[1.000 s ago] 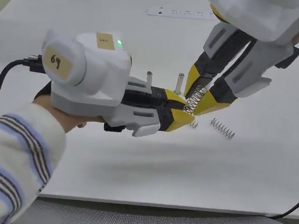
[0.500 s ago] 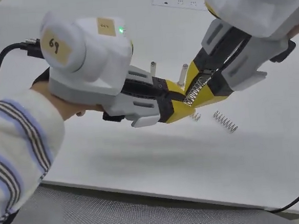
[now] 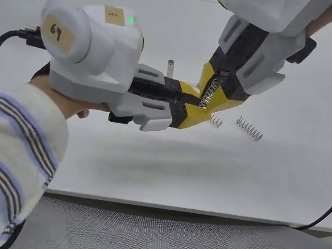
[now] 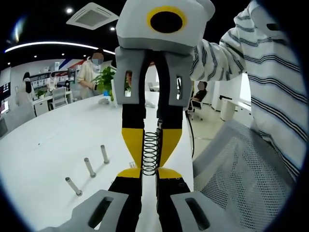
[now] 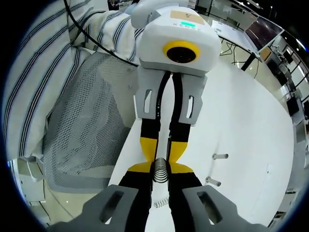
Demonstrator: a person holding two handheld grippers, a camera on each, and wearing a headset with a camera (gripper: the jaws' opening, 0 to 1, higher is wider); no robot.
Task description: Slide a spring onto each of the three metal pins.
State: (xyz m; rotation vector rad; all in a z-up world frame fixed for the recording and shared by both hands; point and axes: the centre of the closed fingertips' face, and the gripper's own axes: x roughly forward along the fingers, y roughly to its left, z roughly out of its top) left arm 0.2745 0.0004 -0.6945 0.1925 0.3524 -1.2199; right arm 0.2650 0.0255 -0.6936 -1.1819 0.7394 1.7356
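Pinching the same thin, silvery, open-coiled spring (image 4: pixel 150 152) are left gripper (image 4: pixel 149 173) and right gripper (image 5: pixel 161 173).

Left gripper (image 3: pixel 194 110) reaches in from the left and right gripper (image 3: pixel 214 92) from the upper right. They meet tip to tip over the table (image 3: pixel 157 165), with a spring (image 3: pixel 206 99) between them. One loose spring (image 3: pixel 215 121) lies on the table just below the tips (nearly under them), and a second loose spring (image 3: pixel 249 128) lies further right. In the left gripper view, three pins (image 4: pixel 89 166) stand in a row on the table, left of the jaws.

1 gripped spring (image 4: pixel 150 152), 3 upright pins (image 4: pixel 90 166)
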